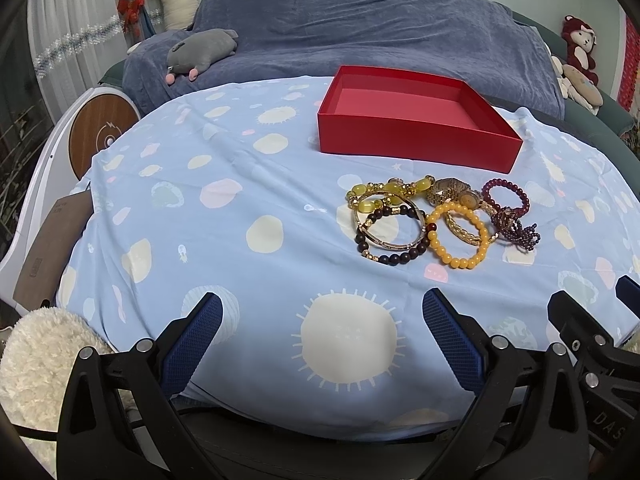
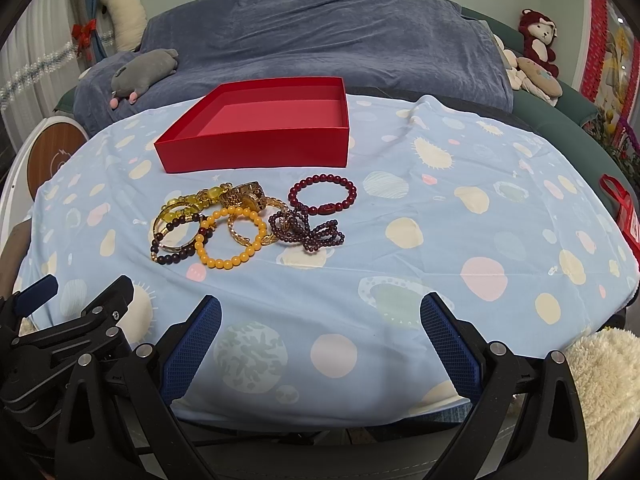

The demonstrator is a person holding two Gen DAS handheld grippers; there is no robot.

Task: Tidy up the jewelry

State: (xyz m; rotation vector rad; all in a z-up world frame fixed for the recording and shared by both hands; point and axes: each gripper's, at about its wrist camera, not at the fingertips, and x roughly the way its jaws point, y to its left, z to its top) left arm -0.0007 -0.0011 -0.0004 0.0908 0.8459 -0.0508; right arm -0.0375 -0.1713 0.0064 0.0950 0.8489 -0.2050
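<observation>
The bracelets (image 2: pixel 224 224) lie tangled in front of the red box (image 2: pixel 256 136); light, slippery beads, probably elastic; best pinched across one strand; left gripper (image 1: pixel 322 336) and right gripper (image 2: pixel 320 336) gape wide, empty.

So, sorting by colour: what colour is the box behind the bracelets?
The box is red outside with a paler pinkish-red floor; the right wrist view shows it best.

Only "DAS" reads, on the right claw (image 1: pixel 624 292) body.

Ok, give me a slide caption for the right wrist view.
Open right gripper faces tangled bracelets before an empty red box on the patterned cloth.
</observation>
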